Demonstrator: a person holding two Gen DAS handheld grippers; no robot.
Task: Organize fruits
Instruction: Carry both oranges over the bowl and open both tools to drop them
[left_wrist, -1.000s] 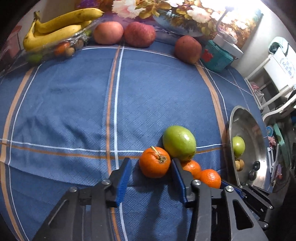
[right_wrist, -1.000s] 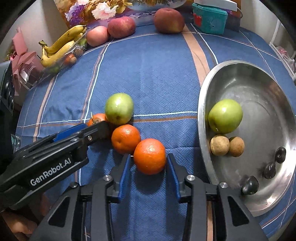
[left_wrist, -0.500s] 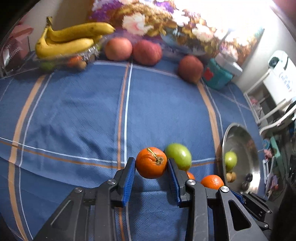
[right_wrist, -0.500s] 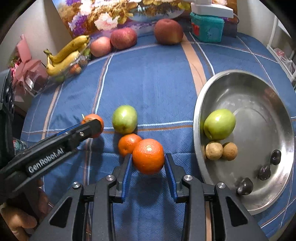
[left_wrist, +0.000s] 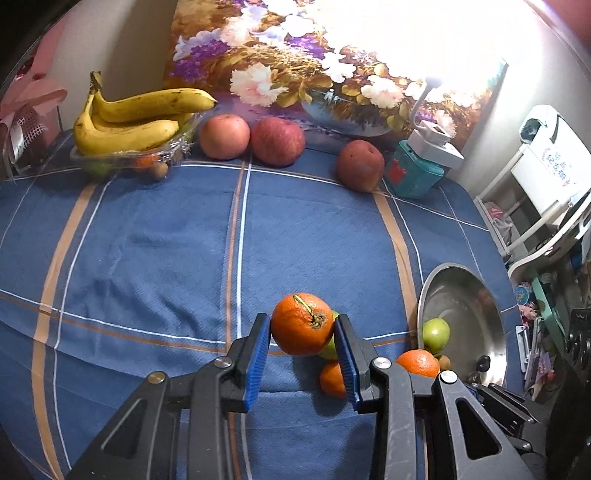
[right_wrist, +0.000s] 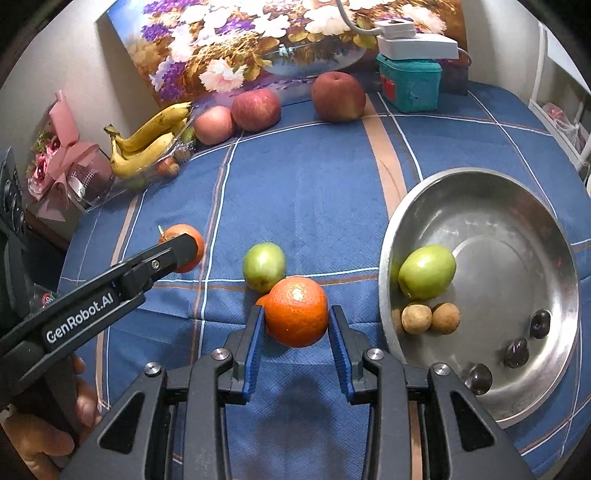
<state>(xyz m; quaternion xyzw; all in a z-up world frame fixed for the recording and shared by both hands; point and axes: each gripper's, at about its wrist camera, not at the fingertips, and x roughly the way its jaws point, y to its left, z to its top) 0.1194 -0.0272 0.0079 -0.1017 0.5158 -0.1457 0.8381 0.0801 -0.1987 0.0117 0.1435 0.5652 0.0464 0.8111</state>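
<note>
Between the blue pads of the left gripper (left_wrist: 301, 345), in the left wrist view, a stemmed orange (left_wrist: 302, 324) sits clamped at its widest girth, clear of the blue checked cloth (left_wrist: 147, 240). The jaws had just been closing on it; both pads now bear on opposite flanks, with the stem scar turned toward the camera. Rind looks firm and dimpled, so slip is judged unlikely; the fruit is round and moderately heavy, and a hold off the equator would probably let it roll out. Behind it a green fruit (left_wrist: 330, 347) is mostly hidden, and a loose orange (left_wrist: 332, 378) lies on the cloth beside the right-hand pad. The steel bowl (left_wrist: 476, 288) stands near, at the right.

At the centre of the right wrist view, the right gripper (right_wrist: 295, 332) is likewise clamped on a second orange (right_wrist: 296, 311), pads at mid-girth, fruit raised off the cloth. Same handling applies: moderate squeeze only, as hard pressure would likely bruise the flesh. The bowl's rim (right_wrist: 386, 258) lies just to the right, already holding a green fruit (right_wrist: 426, 271), two small brown fruits (right_wrist: 430, 317) and three dark ones (right_wrist: 517, 347). The left gripper's arm (right_wrist: 122, 280) crosses at the left.
</note>
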